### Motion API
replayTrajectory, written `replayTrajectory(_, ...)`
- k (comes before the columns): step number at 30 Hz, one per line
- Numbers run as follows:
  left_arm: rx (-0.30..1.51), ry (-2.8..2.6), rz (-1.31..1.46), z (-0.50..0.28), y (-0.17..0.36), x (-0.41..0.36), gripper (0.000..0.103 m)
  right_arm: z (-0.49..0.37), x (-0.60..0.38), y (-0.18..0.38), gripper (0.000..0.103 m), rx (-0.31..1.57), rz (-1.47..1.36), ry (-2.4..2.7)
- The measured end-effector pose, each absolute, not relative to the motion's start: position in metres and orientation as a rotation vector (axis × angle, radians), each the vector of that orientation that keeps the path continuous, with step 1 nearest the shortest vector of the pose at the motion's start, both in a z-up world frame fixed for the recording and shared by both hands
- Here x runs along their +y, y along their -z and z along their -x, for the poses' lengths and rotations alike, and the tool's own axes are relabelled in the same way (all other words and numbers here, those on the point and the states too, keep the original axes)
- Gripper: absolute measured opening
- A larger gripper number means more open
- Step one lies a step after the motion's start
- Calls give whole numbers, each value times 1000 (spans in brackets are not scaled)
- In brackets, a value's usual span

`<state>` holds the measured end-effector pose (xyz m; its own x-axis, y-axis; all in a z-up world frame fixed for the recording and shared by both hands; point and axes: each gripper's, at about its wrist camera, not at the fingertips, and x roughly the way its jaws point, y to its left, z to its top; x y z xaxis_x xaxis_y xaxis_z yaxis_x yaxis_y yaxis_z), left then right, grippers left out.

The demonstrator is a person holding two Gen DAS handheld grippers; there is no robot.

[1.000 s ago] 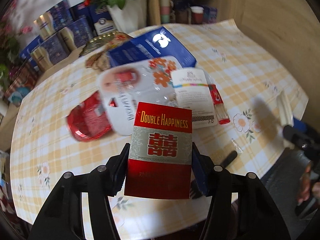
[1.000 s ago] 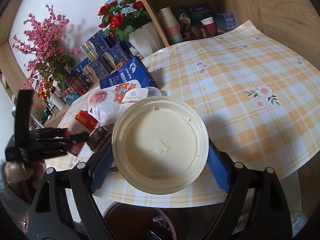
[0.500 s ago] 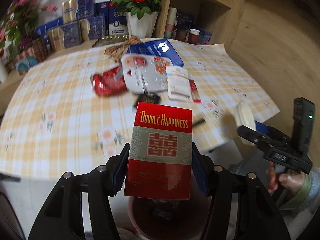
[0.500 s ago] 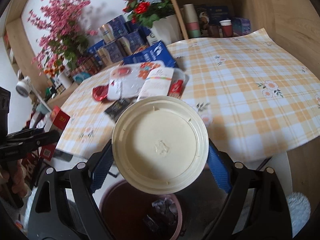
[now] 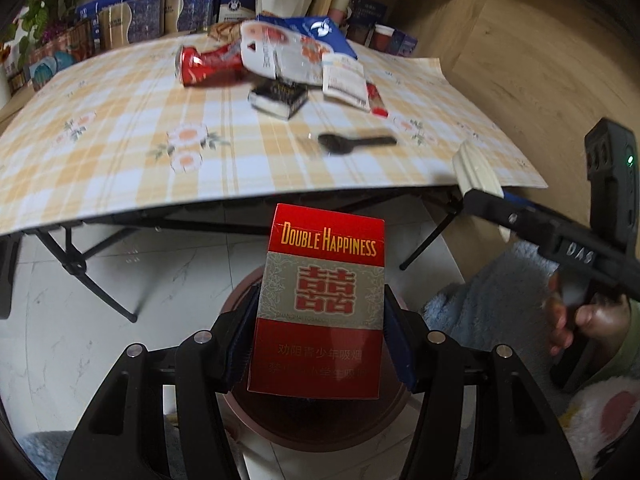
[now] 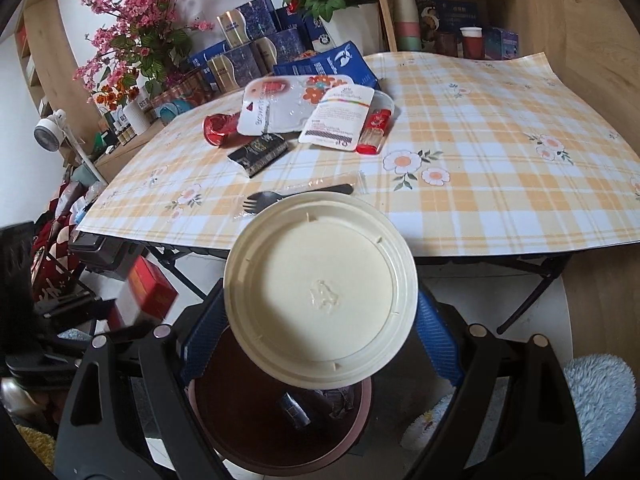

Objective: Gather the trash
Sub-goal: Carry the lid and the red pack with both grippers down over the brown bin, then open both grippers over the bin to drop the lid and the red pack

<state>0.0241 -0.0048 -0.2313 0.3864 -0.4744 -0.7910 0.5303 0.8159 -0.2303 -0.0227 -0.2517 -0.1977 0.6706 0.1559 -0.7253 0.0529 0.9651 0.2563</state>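
Both grippers have dropped below the worktop [image 5: 120, 184] edge: left gripper [image 5: 320, 334] fingers clamp the cigarette pack [image 5: 320, 304], right gripper [image 6: 320, 320] fingers clamp the cream lid [image 6: 320, 288], both over the bin [image 6: 248, 412].

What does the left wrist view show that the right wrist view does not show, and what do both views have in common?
Only the left wrist view shows the printed front of the cigarette pack clamped in the left gripper, and the person's hand.

Only the right wrist view shows the round cream lid face-on in the right gripper, the trash lying inside the bin, and the pink blossoms.

Both show the checked tablecloth, the black fork, the crushed red can and the dark bin below the table edge.
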Motion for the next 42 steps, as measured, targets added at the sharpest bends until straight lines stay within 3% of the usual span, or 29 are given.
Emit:
replayTrajectory(15, 1150, 619, -89, -39, 293, -13, 57, 6, -244, 220, 86, 916, -266, -66)
replayTrajectory(19, 1141, 604, -67, -41, 292, -11, 74, 6, -245, 222, 86, 926, -267, -61)
replayTrajectory(23, 1099, 569, -25, -42, 284, -3, 83, 7, -244, 223, 86, 932, -264, -61)
replayTrajectory(33, 874, 381, -28, -39, 245, 18, 93, -3, -216, 243, 87, 1030, -163, -122)
replayTrajectory(42, 839, 319, 53, -45, 236, 41, 95, -11, -192, 268, 88, 1154, -100, -184)
